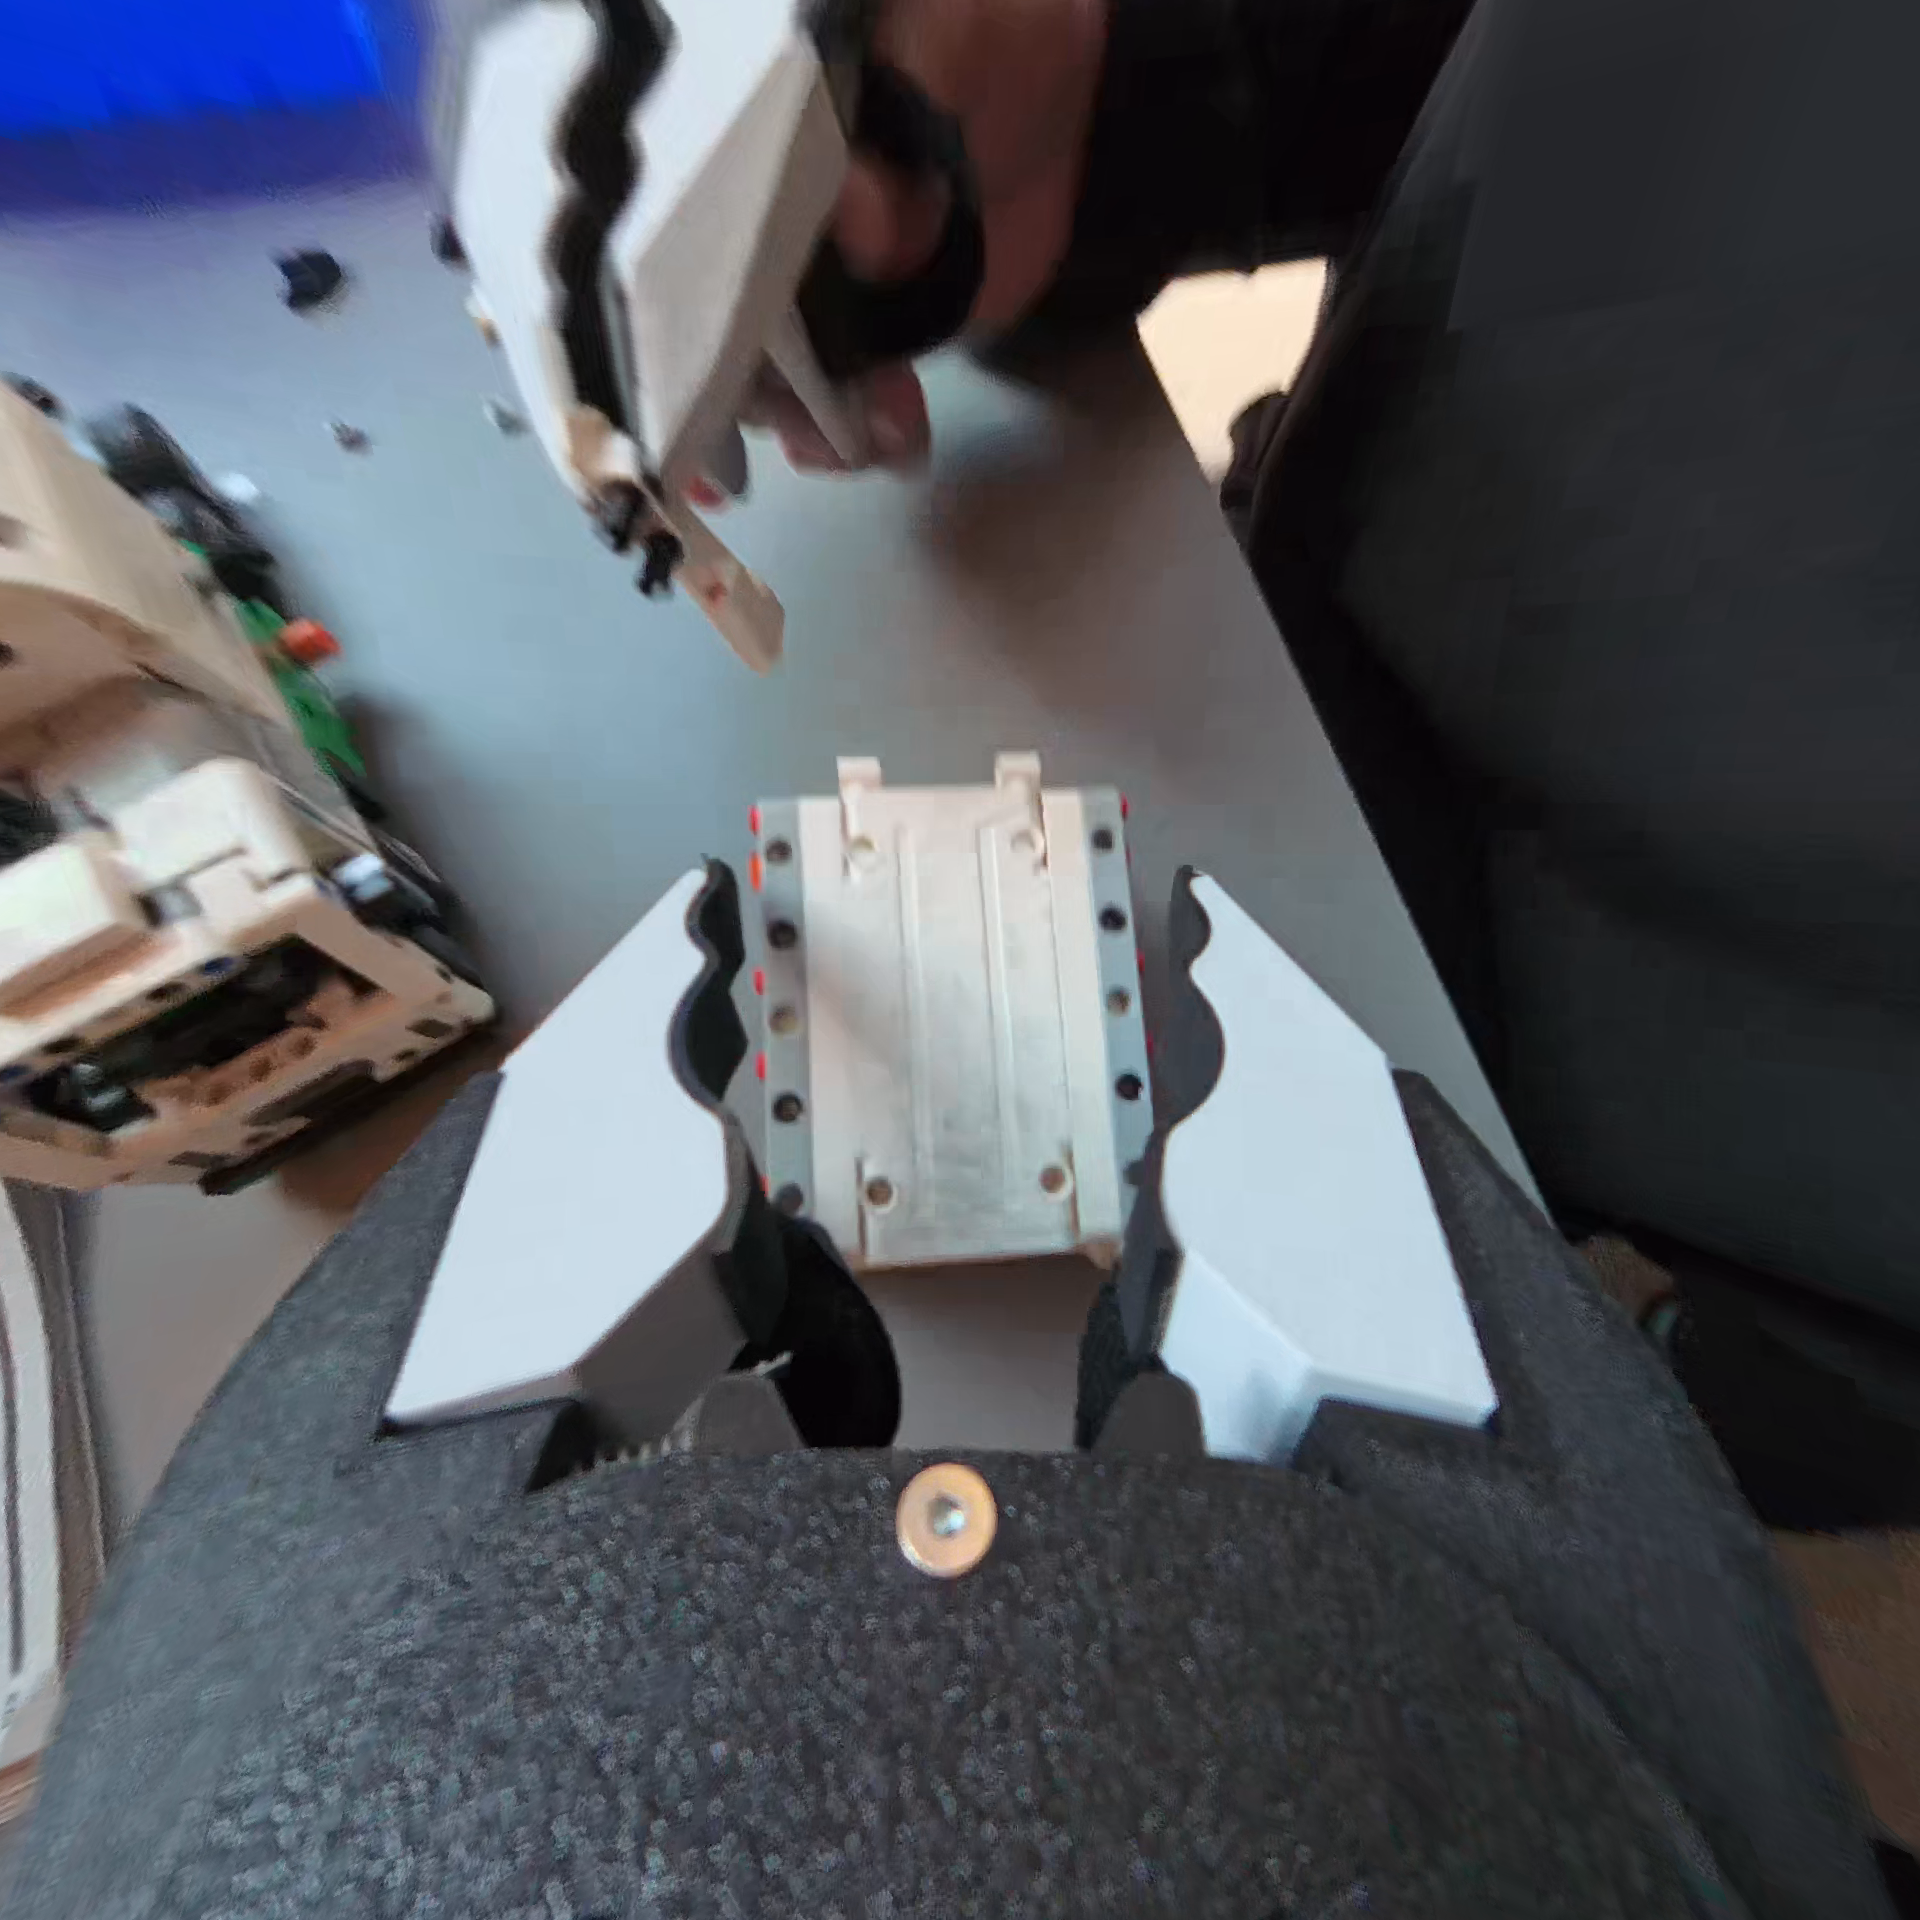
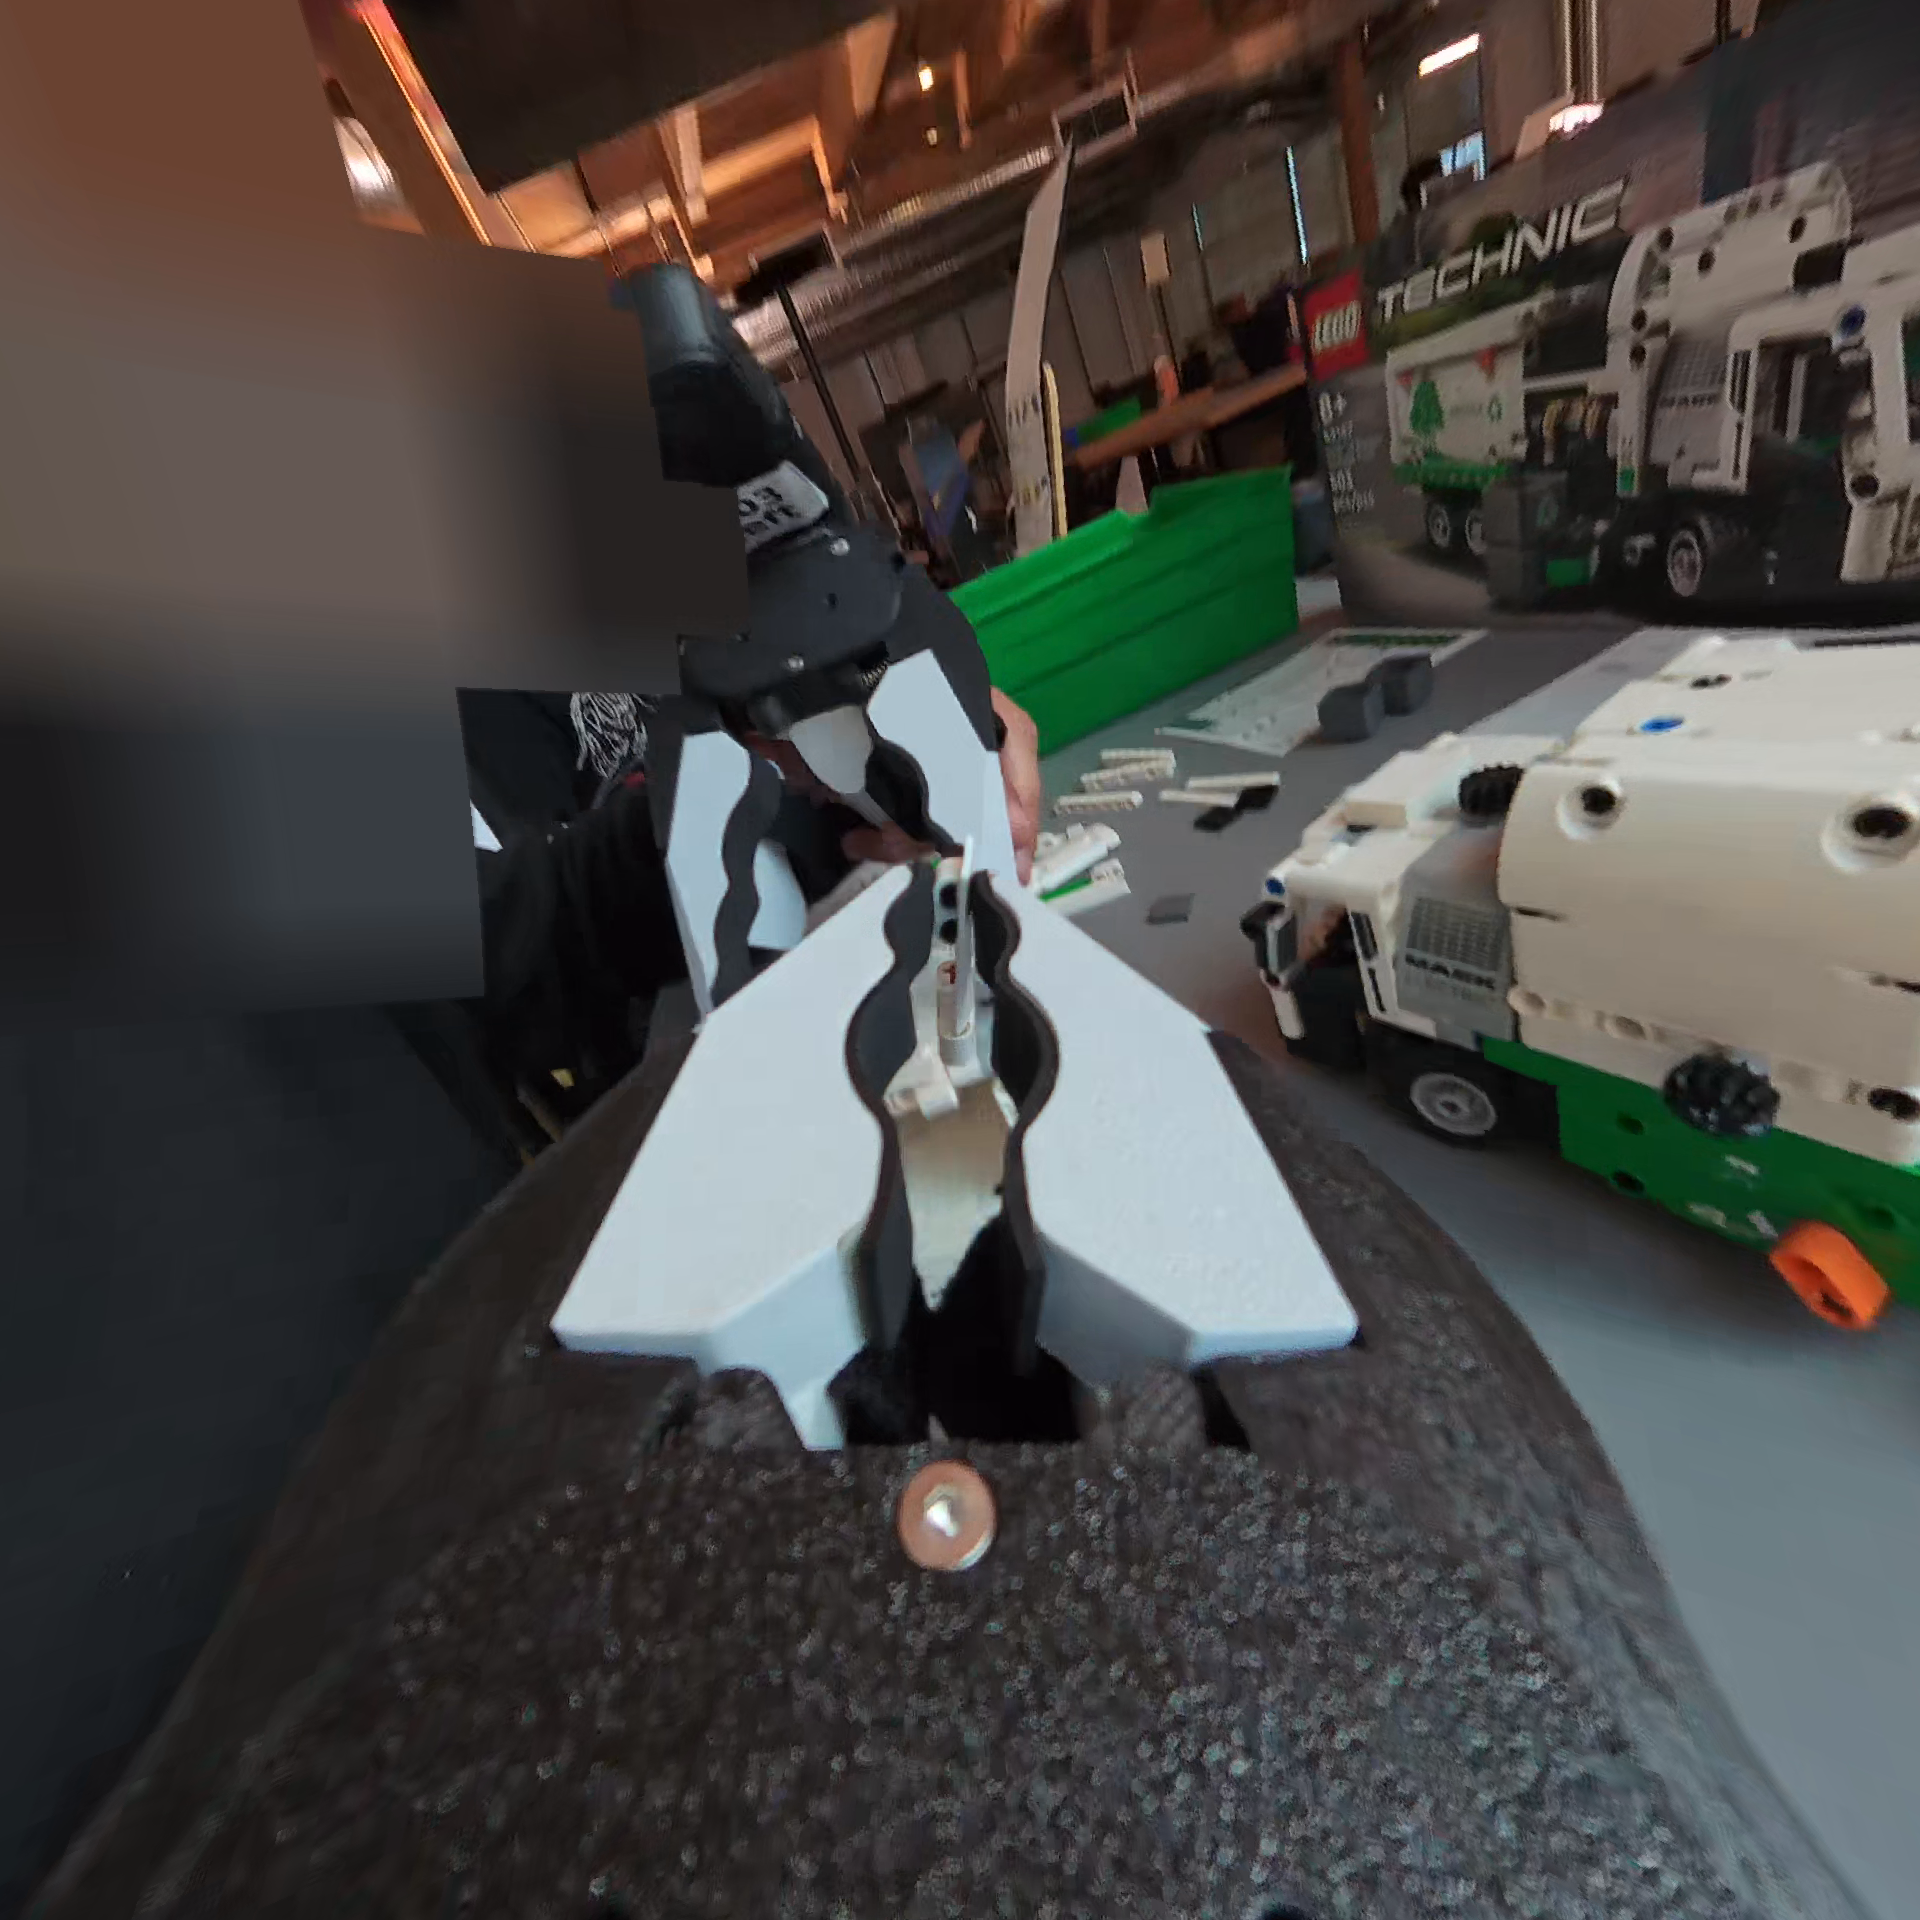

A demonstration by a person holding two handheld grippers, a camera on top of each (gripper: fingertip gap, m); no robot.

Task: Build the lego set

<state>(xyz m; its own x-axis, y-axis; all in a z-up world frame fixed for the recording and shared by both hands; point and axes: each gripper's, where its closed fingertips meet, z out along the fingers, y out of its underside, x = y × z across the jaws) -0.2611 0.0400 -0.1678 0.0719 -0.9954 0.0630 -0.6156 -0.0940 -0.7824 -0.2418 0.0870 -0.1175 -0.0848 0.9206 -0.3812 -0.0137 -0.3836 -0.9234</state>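
A largely built white-and-green garbage truck model [image 2: 1621, 935] stood on the grey table [image 1: 582, 727], with its set box [image 2: 1621, 405] upright behind it and loose white beams [image 2: 1132, 774] scattered between them. Nearer the person, a white-and-grey panel sub-assembly [image 1: 951, 1023] lay flat at the table's edge, its long axis running straight away from the left gripper [image 1: 945, 883] and in line with it. That gripper's jaws stood wide open, one on each side of the panel's near end, level with its pin-hole rails and apparently not yet touching them. The right gripper [image 2: 951, 883] hung above and beyond the panel's far end, jaws closed on a slim white beam piece [image 2: 951, 971] with small pins, which pointed down toward the panel. The left gripper was the nearer of the two to the panel; closing on it would likely steady it so the beam could be pressed on. Motion blur hid the finer details of the beam's pins.
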